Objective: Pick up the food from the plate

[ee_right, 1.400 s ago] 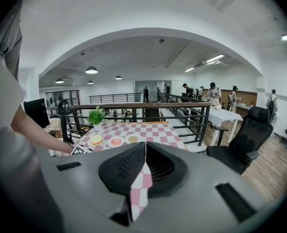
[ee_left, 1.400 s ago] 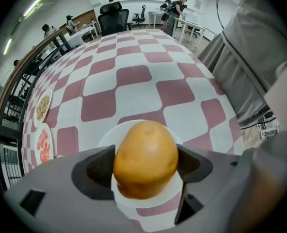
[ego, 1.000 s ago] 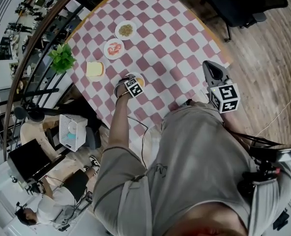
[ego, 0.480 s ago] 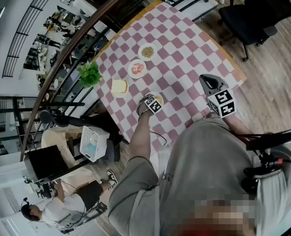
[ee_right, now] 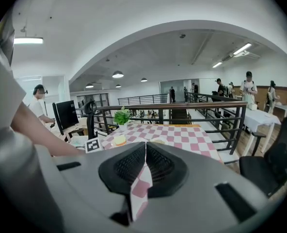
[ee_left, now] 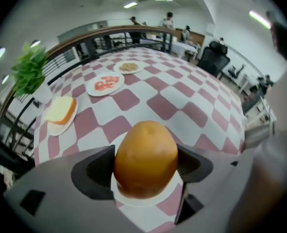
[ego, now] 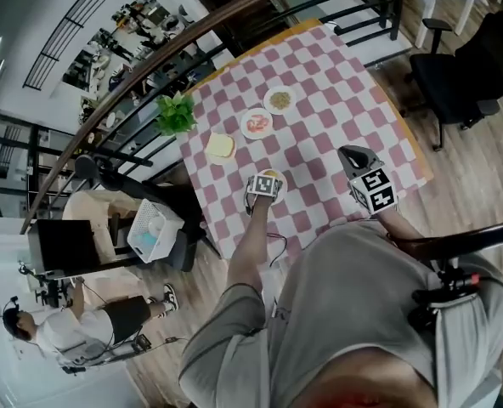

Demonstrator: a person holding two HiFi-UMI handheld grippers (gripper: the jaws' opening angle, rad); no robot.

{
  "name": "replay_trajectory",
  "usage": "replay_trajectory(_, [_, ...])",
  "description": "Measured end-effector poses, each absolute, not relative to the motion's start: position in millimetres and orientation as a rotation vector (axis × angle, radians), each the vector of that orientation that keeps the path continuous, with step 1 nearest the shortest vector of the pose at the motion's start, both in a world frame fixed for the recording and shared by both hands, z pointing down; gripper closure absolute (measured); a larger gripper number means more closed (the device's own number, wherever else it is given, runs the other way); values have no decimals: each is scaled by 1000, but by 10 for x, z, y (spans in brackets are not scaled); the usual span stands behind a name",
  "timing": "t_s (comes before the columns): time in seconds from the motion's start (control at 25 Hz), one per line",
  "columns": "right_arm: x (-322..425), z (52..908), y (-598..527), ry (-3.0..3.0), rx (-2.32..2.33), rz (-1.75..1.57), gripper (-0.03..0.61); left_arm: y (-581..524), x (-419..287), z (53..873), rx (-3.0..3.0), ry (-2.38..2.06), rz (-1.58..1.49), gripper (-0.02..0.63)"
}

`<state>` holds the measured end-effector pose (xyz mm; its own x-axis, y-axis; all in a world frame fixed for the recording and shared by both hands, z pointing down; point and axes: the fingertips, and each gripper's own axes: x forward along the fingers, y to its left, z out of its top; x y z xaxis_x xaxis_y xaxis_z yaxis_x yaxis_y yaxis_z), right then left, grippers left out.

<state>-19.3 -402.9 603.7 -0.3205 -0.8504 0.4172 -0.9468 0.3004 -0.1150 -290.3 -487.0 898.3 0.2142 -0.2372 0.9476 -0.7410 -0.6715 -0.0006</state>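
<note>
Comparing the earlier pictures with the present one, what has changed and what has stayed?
Nothing on the table visibly moved; only the head view shifted. The left gripper stays at the small plate, its fingers against both sides of the round orange food, still on the plate. The right gripper stays shut near the table's edge. The sandwich and plant kept their places.
</note>
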Motion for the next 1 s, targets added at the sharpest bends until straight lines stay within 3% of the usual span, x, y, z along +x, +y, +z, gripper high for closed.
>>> replay_trajectory(0.4, [-473,5864,-4535,-2386,1470,312,564,-5145,-2669,7418,2271,-1308,746,232])
replay_trajectory(1.0, [-1171,4503,-4663,-2713,1388,53,563,-4653,-2921,4268,2676,-1713,-94,232])
